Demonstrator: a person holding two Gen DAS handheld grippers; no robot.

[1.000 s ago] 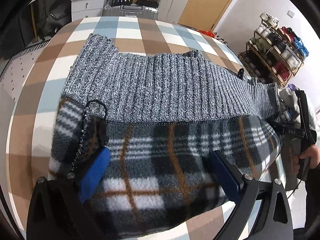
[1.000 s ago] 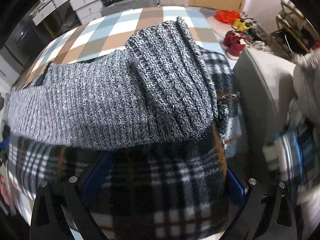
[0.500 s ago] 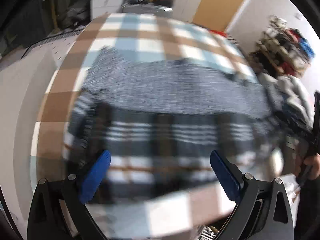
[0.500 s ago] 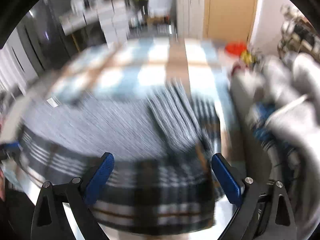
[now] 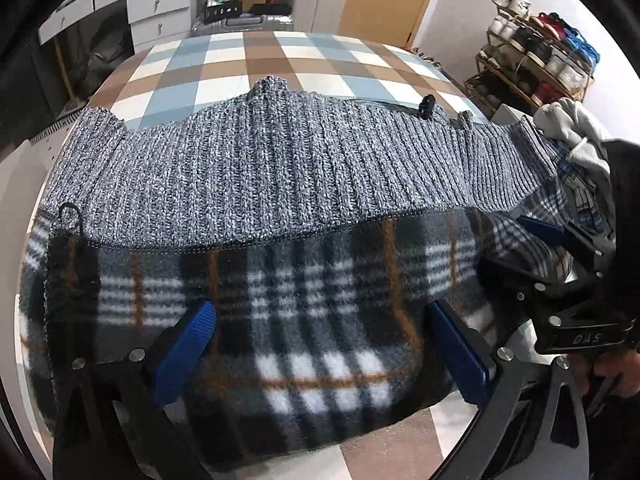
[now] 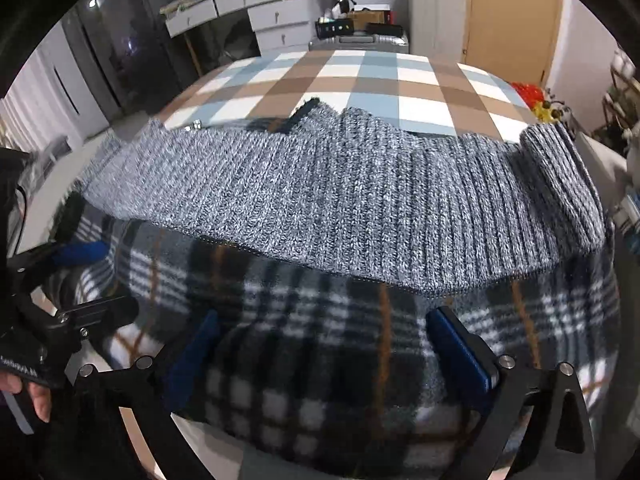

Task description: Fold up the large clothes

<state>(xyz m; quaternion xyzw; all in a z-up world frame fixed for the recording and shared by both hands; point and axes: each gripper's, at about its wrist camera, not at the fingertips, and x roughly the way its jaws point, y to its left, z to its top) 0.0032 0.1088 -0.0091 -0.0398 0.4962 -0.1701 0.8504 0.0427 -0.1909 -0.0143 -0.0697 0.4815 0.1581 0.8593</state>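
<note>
- The plaid-and-knit garment [image 5: 280,208] lies flat on the checked tabletop [image 5: 256,64].
- Left tool [image 5: 320,348] and right tool [image 6: 332,352] hover spread, holding nothing.
- Risk: a shallow pinch would catch only the fleece layer, dragging the fold crooked.

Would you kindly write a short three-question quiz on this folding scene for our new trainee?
1. True or false: the left claw is clamped shut on the garment.
2. Which fabric lies nearer the cameras: A grey knit, B plaid fleece, C denim?
3. Fill in: the garment lies on a ____-patterned table cover.

Key: 1 false, both the left claw and the right claw stand open over the plaid; 2 B; 3 checked.
</note>
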